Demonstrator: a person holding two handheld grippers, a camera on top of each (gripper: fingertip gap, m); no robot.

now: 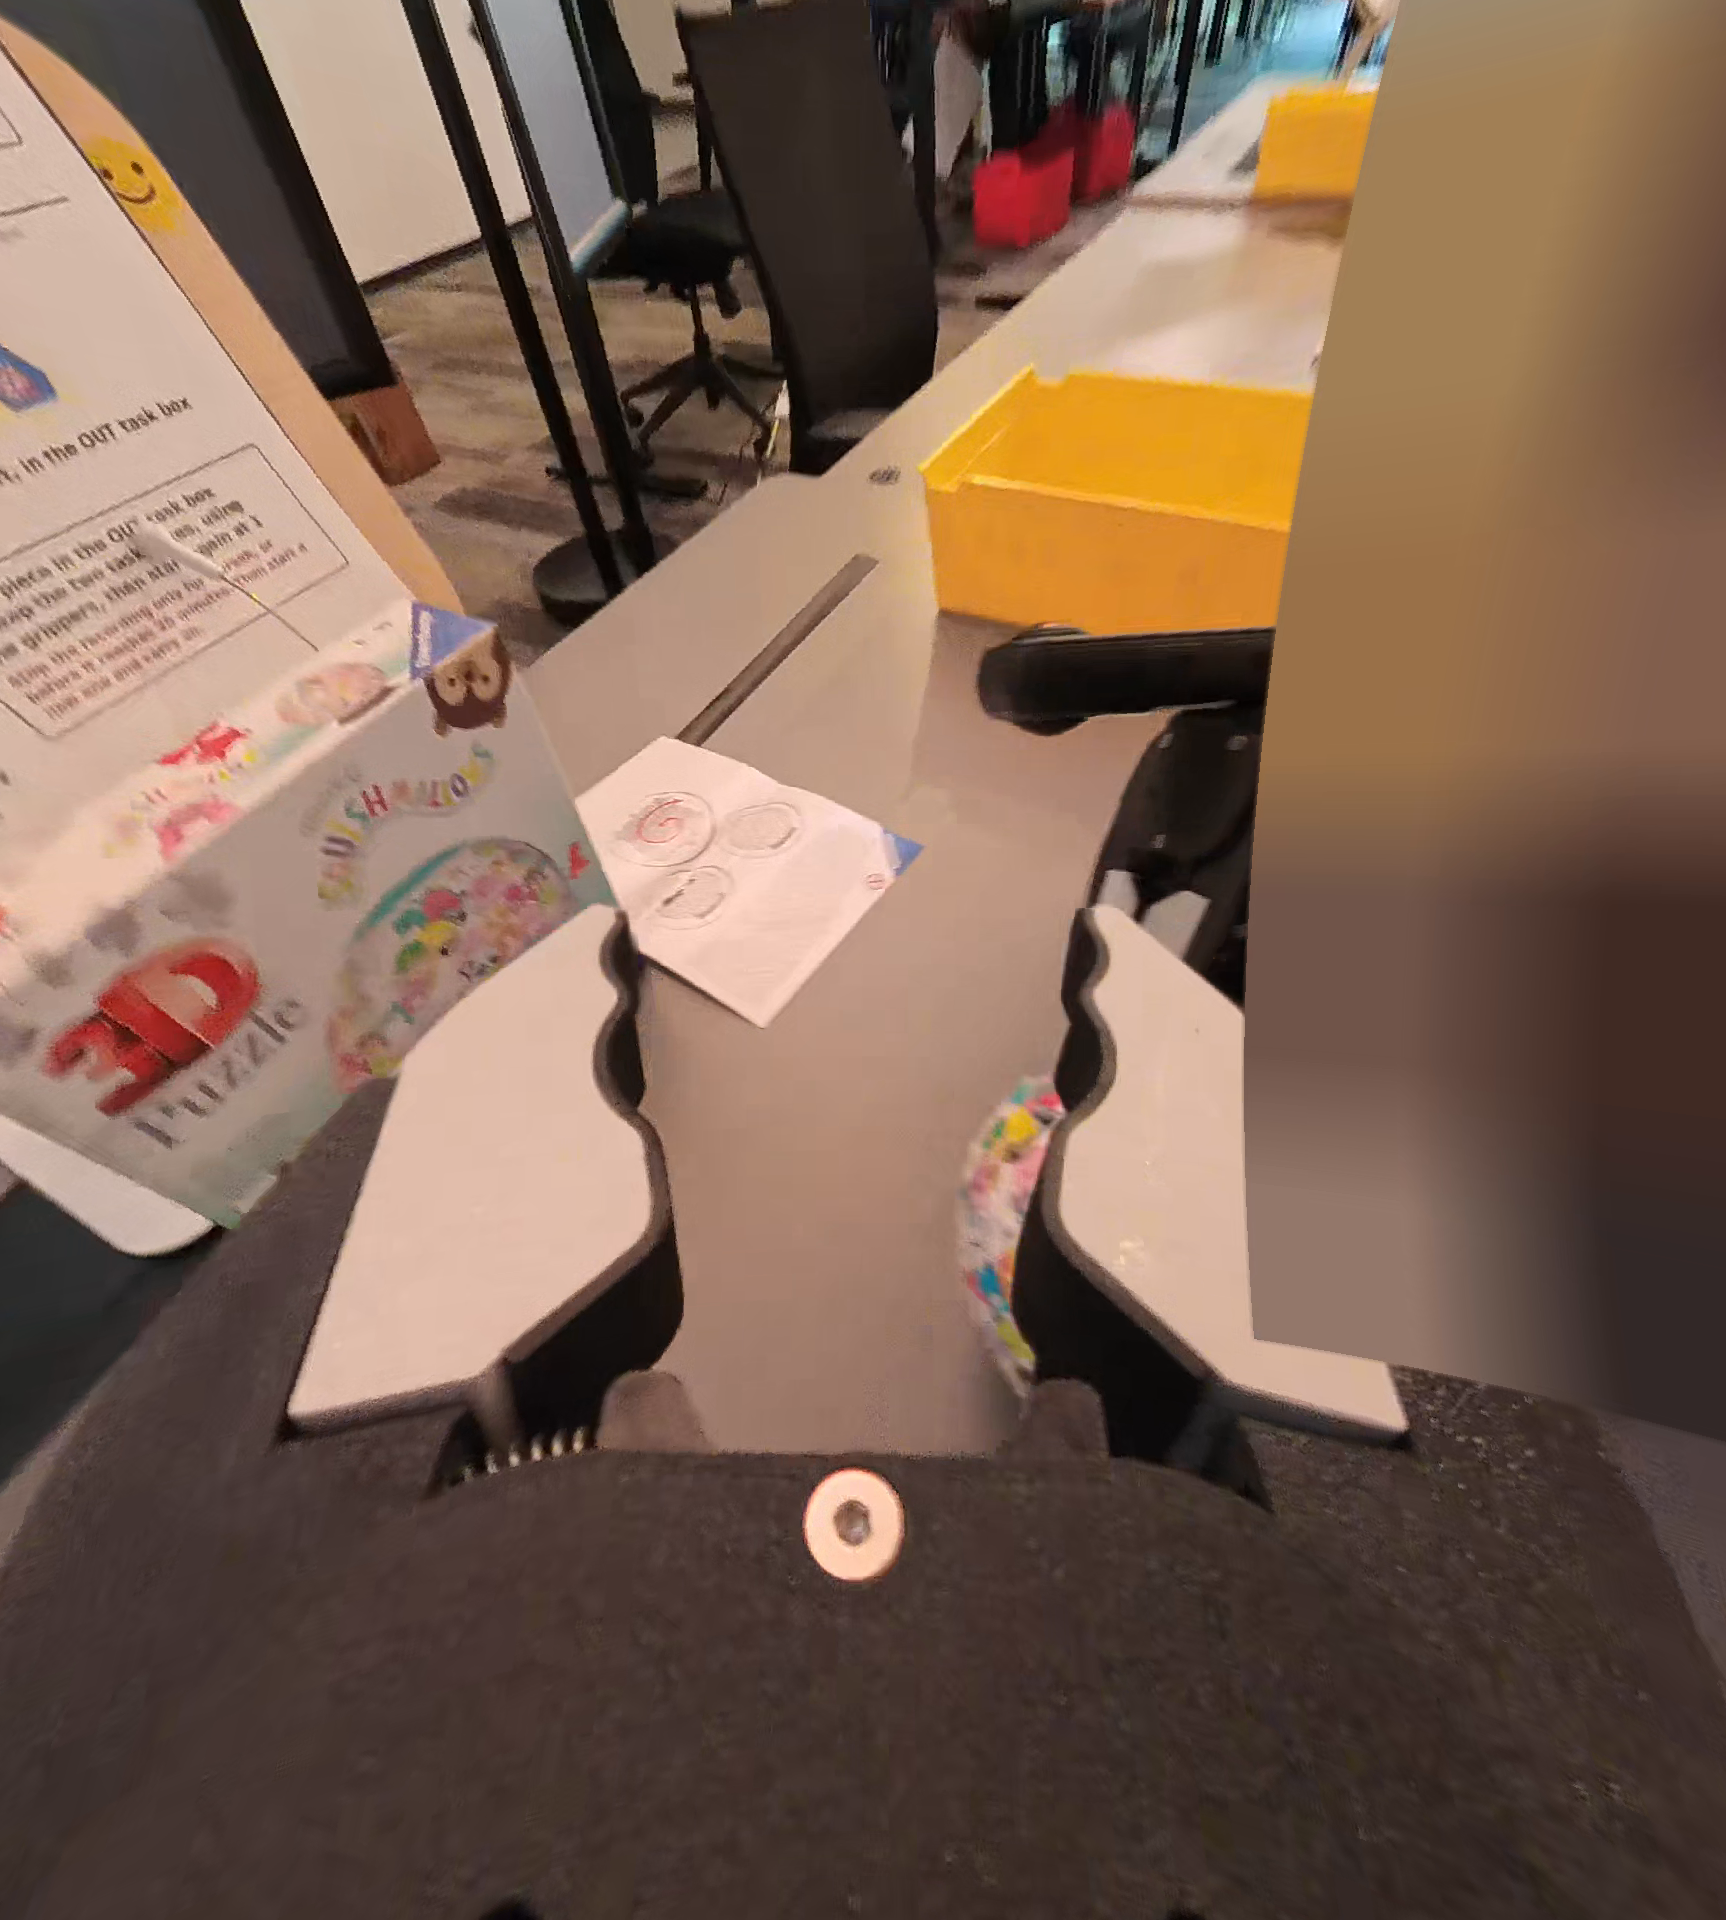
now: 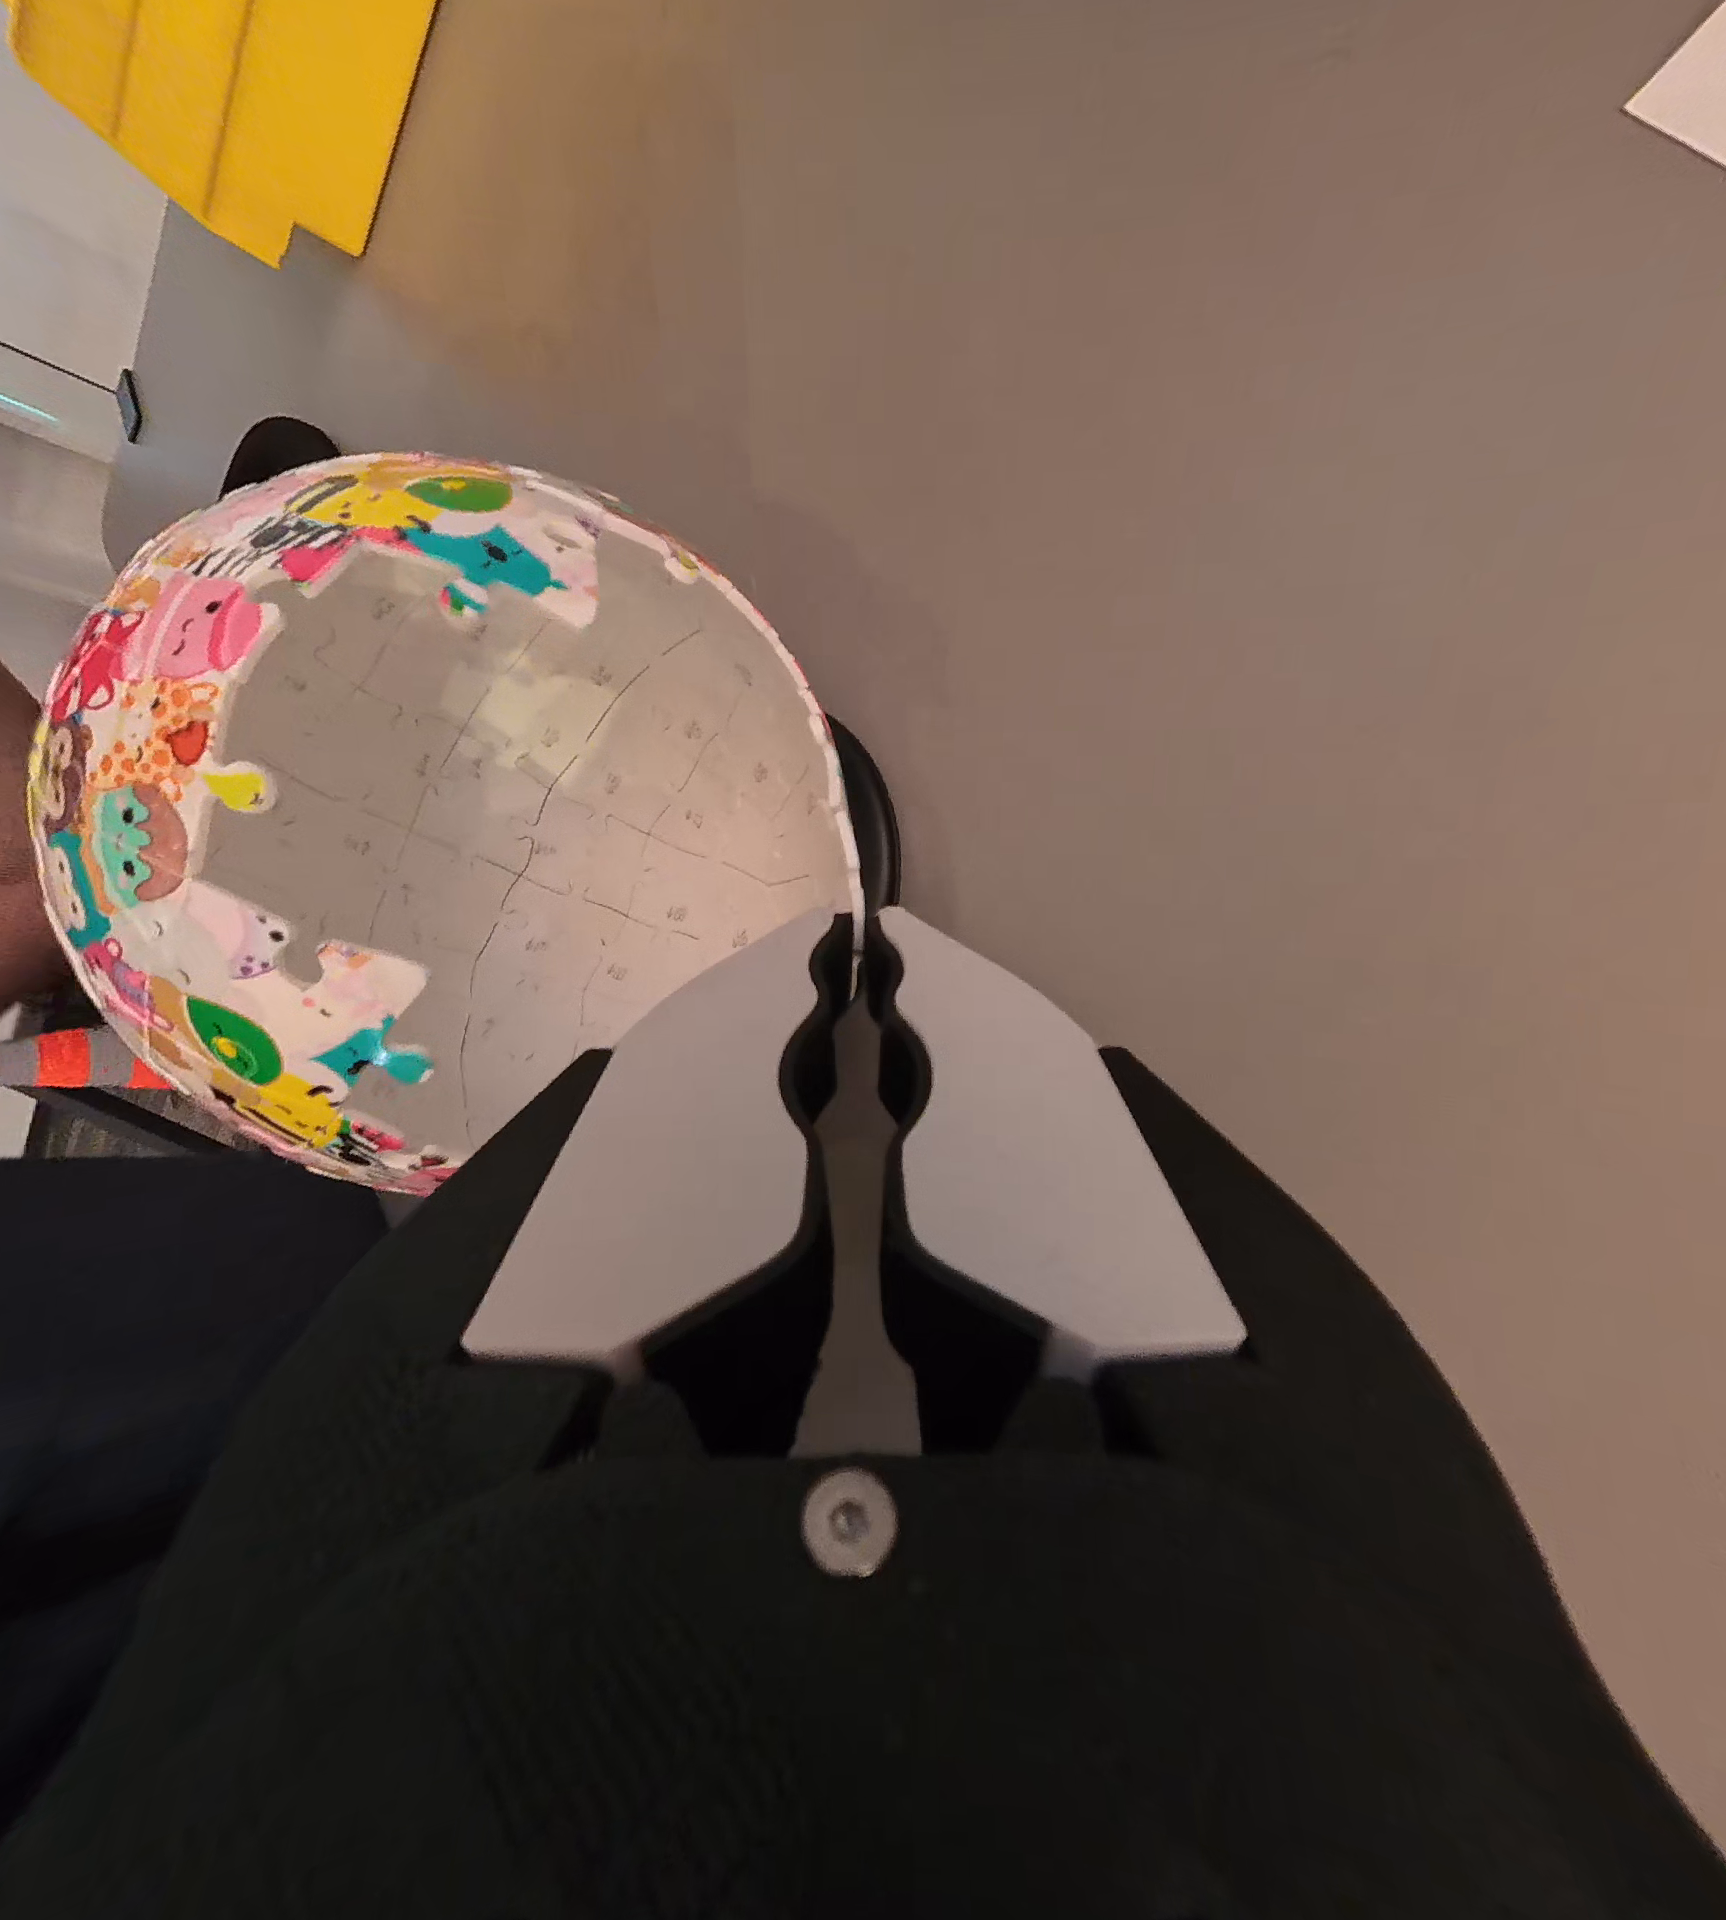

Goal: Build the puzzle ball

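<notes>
While the ball (image 2: 443,821), a half-built shell with its pale inside showing, hangs above the grey bench (image 2: 1254,623), the right gripper (image 2: 854,940) pinches its rim, jaws narrow. The left gripper (image 1: 854,987) has its jaws wide with nothing between them, the ball's edge beside its right finger. Ahead lie a leaflet (image 1: 745,873), box (image 1: 246,966) and yellow tray (image 1: 1108,499).

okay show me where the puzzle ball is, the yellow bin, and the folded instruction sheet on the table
puzzle ball (image 2: 485,821): right wrist view, on its pale inner surface.
yellow bin (image 1: 1098,551): left wrist view, on its near outer wall.
instruction sheet (image 1: 786,925): left wrist view, on a blank part of the white paper.
</notes>
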